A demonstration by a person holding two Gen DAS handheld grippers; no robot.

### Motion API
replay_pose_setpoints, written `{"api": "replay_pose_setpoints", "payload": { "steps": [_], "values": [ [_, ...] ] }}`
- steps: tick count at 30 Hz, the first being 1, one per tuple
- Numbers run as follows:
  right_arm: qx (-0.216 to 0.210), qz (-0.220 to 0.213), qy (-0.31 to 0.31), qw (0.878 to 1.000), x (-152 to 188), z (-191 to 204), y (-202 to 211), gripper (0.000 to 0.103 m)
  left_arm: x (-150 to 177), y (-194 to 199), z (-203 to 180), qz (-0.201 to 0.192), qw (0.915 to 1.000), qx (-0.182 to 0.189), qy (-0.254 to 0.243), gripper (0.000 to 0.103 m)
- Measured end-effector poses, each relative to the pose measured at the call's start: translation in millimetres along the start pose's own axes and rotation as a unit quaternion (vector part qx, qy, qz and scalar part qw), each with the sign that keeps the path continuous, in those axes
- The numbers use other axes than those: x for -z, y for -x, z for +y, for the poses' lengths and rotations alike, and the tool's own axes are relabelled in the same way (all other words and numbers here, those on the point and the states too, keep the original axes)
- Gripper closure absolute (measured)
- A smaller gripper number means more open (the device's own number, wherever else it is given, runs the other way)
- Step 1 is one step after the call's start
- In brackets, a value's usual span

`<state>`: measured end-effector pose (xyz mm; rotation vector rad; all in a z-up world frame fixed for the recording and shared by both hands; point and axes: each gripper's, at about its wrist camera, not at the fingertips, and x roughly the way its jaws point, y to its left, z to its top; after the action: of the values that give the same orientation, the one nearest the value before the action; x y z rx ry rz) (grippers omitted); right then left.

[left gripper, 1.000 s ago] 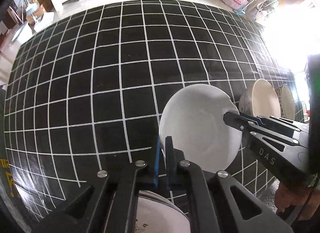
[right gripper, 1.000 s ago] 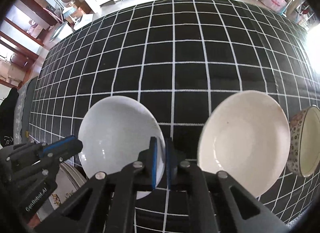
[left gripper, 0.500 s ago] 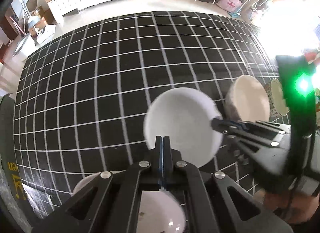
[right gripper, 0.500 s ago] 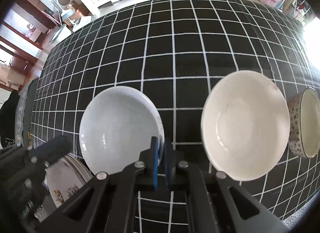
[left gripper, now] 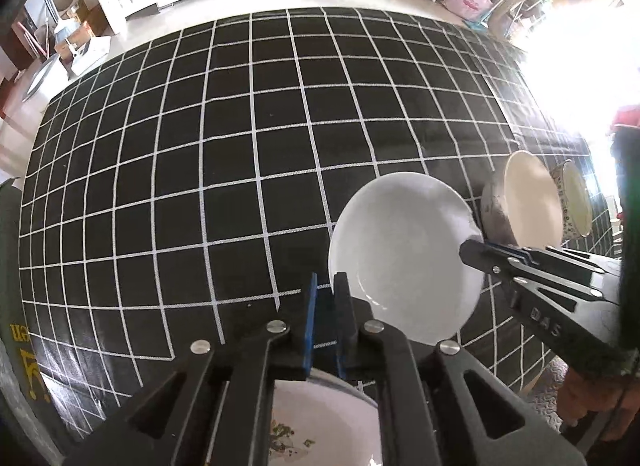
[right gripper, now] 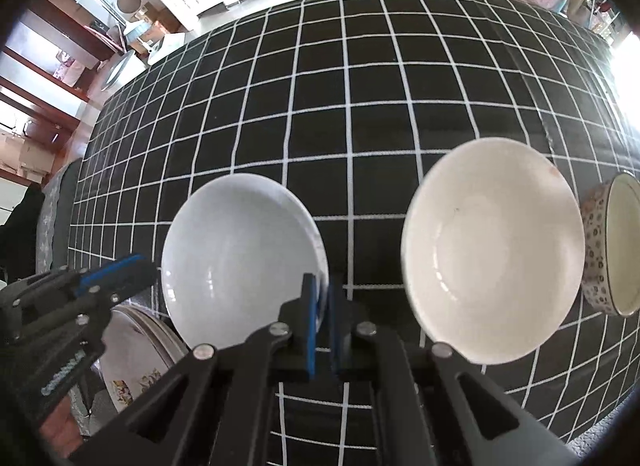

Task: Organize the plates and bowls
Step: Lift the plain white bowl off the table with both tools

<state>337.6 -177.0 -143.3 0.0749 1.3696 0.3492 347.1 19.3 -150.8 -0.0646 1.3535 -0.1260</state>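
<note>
Left wrist: black gridded tablecloth [left gripper: 224, 153].

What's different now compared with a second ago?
Nothing lasting. The left gripper drew back for a moment, then returned beside the white plate, jaws shut and empty. The right gripper keeps its jaws shut on that plate's rim. The cream bowl, patterned bowl and decorated plate stayed put.

Both my wrist cameras look steeply down, close above the white plate [left gripper: 404, 254] [right gripper: 240, 254], which both views share.
</note>
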Motion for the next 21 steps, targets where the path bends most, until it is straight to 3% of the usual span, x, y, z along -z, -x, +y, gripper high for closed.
{"api": "replay_pose_setpoints", "payload": {
  "steps": [7,21],
  "values": [
    [-0.004,-0.002,0.004,1.000,0.6,-1.6,-0.8,0.095,-3.8,-25.9,-15.2,0.012,0.9999,0.001,0.004,0.098],
    [-0.011,-0.007,-0.018,1.000,33.0,-23.1,15.6,0.095,24.7,-28.2,-56.4,0.025,0.9996,-0.013,-0.010,0.098]
  ]
}}
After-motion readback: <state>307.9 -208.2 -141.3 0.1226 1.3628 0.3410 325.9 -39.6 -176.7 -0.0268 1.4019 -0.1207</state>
